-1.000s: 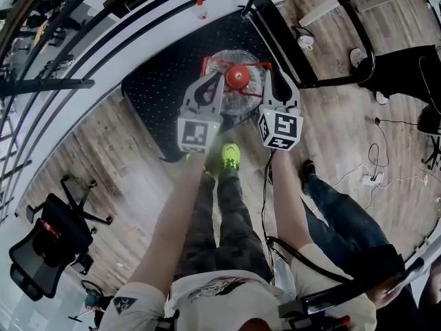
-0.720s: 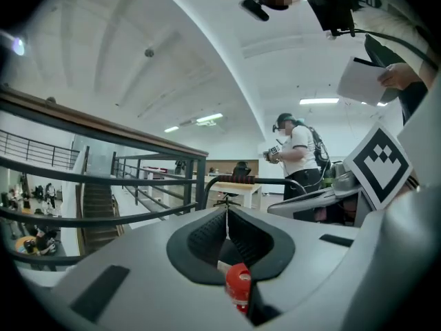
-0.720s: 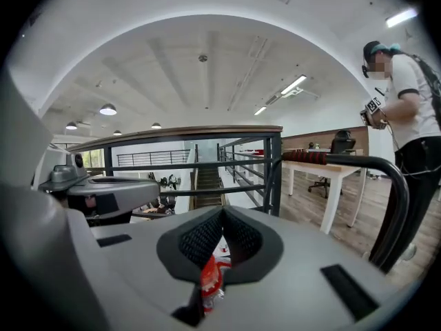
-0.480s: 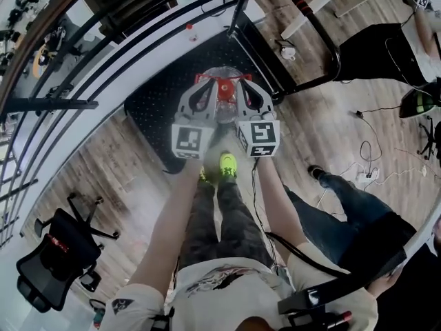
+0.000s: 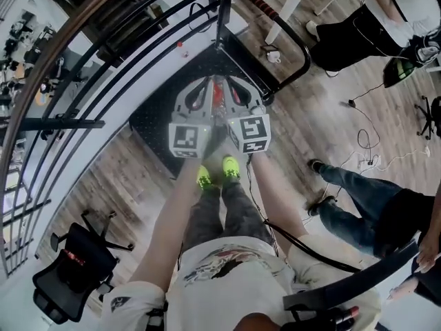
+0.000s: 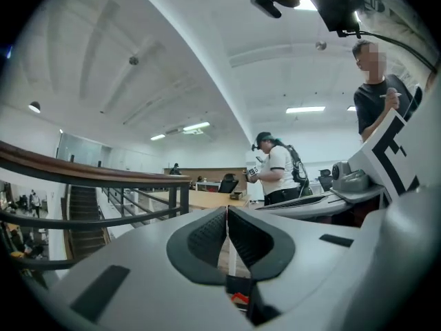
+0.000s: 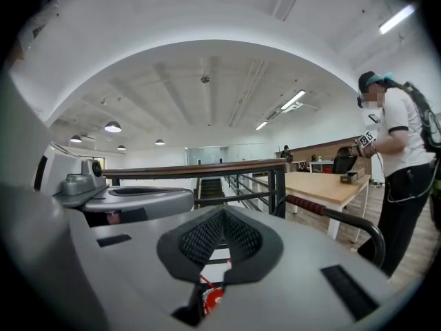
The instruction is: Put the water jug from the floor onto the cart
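Water jug [image 5: 218,96] over the cart [image 5: 155,112] deck, hung between both grippers.
Only its red handle [image 7: 210,299] shows, caught just behind the pads. Left gripper [image 5: 206,85] and right gripper [image 5: 231,85] sit side by side above the cart, jaws of each pressed together on that handle.

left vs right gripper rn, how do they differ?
On the left gripper the fingers press together along a long seam, little red below. On the right gripper the fingers meet only at the tips; the jug cap shows red in the gap beneath. Both are shut on it, side by side above the cart.
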The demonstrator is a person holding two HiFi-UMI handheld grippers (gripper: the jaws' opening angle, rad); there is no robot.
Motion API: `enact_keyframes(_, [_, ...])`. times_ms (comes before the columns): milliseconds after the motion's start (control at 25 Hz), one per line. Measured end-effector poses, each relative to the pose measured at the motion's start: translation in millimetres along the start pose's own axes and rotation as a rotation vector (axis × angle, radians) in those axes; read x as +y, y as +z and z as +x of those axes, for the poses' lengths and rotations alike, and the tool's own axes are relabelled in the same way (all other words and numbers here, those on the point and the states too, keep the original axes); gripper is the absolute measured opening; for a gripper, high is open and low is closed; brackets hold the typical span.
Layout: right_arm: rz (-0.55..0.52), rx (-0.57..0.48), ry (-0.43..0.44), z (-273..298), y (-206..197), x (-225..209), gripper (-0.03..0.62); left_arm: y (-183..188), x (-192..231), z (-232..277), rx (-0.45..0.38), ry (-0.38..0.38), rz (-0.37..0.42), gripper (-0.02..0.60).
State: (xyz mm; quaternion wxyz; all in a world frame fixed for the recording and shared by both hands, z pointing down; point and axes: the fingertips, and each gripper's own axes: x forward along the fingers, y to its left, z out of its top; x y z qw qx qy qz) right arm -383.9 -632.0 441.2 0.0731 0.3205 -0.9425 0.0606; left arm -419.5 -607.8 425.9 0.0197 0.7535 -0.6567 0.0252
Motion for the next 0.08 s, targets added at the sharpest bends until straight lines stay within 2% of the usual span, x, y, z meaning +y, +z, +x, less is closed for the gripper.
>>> enact_keyframes(80, [-0.001, -0.008, 0.002, -13.4, 14.8, 5.2, 0.02, 16.8, -8.4, -8.0, -0.005, -0.002, 0.0, 0.012])
